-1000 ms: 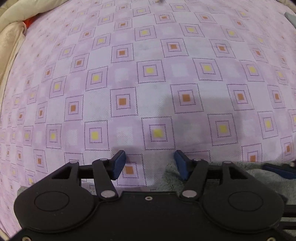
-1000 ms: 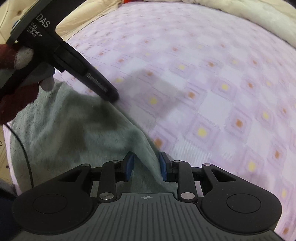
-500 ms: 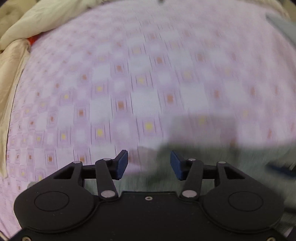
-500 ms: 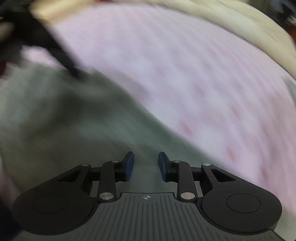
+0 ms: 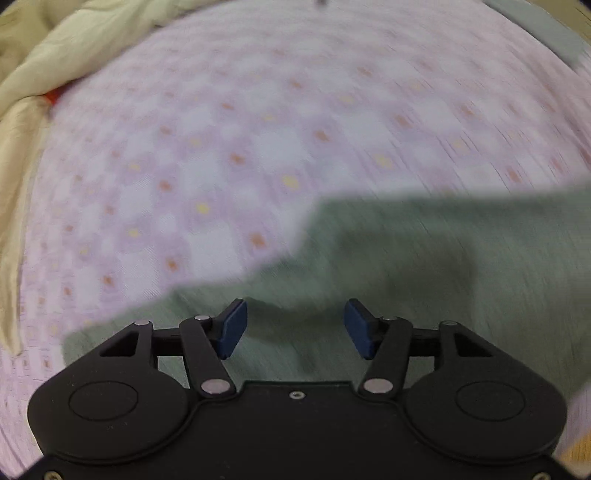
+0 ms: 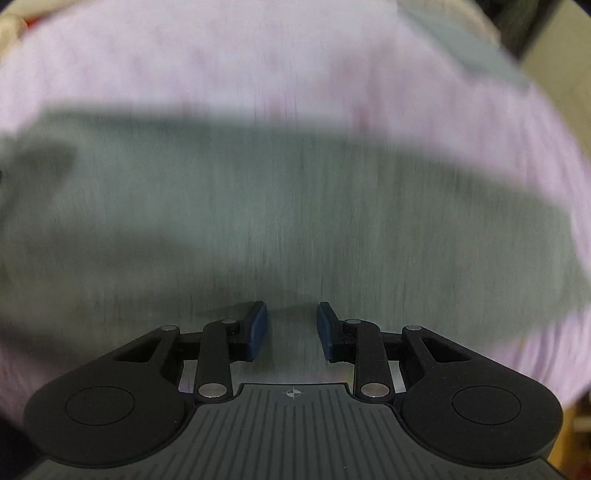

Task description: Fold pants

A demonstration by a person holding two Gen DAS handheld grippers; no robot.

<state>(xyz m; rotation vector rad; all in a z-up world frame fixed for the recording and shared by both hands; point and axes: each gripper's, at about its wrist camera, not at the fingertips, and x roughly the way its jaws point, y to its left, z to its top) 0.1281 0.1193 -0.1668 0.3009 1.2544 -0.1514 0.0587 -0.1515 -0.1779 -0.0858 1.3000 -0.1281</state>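
Note:
The grey-green pants (image 5: 424, 258) lie flat on the pink patterned bed sheet (image 5: 240, 147). In the right wrist view the pants (image 6: 277, 206) fill the middle as a wide band, blurred by motion. My left gripper (image 5: 293, 328) is open and empty above the pants' left part, fingers apart. My right gripper (image 6: 291, 330) is open and empty above the middle of the pants. Neither gripper holds cloth.
A cream quilt (image 5: 44, 85) is bunched along the left edge of the bed, with a bit of red beside it. A grey folded item (image 5: 543, 26) lies at the far right edge of the sheet; it also shows in the right wrist view (image 6: 476, 48).
Both grippers have pulled back and up from the sheet, so much more of the pants shows. The other gripper and hand have left the right wrist view. Both stay open.

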